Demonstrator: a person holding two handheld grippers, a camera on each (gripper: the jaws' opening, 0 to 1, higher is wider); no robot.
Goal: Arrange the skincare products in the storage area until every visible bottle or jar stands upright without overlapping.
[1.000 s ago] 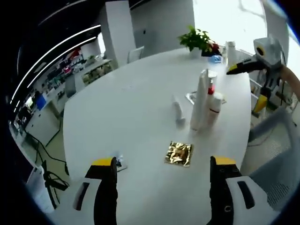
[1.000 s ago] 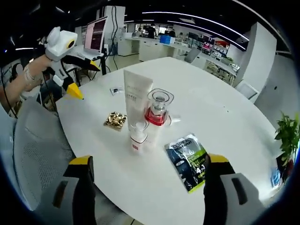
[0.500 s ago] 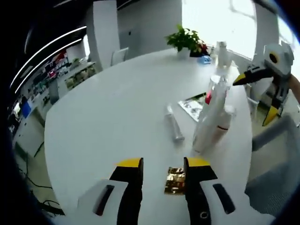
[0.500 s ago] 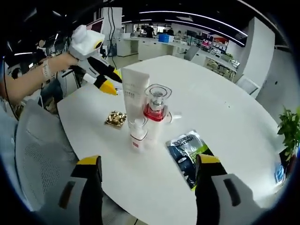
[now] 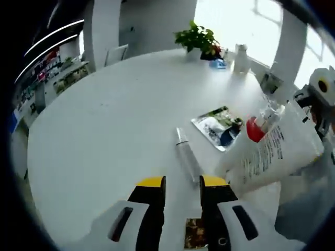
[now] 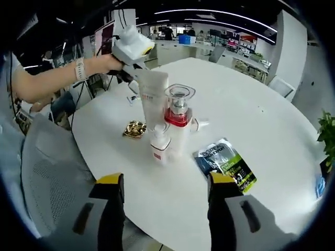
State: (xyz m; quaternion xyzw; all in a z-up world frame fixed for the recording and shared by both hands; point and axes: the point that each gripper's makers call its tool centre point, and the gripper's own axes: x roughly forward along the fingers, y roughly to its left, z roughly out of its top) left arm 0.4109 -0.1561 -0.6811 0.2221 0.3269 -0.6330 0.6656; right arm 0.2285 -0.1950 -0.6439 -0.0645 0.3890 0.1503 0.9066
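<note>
White oval table (image 6: 272,130) in an open office, grey mesh chair (image 6: 47,178) at its near edge.

Right gripper (image 6: 163,185): my jaws stand wide apart, nothing between them, hovering over the near edge of the table. Just past them, a tight cluster: small white pump bottle (image 6: 160,149) nearest, upright; behind it a clear-capped bottle with a red collar (image 6: 178,117), upright, touching or nearly so; beside that the tall white tube (image 6: 153,102), standing. Gold foil sachet (image 6: 135,129) lies flat near the tube. Dark green-and-black sachet (image 6: 226,164) lies flat to the other side of the cluster.

Left gripper (image 6: 135,49) reaches in behind the tube's top; from the right gripper view I cannot tell whether it touches the tube.

Left gripper view: my jaws (image 5: 181,183) nearly together, only a narrow gap, nothing held. Slim clear tube (image 5: 187,157) lies flat just beyond the tips. Tall white tube looms close beside them, tilted in this view. Potted plant (image 5: 196,37) at the far edge.
</note>
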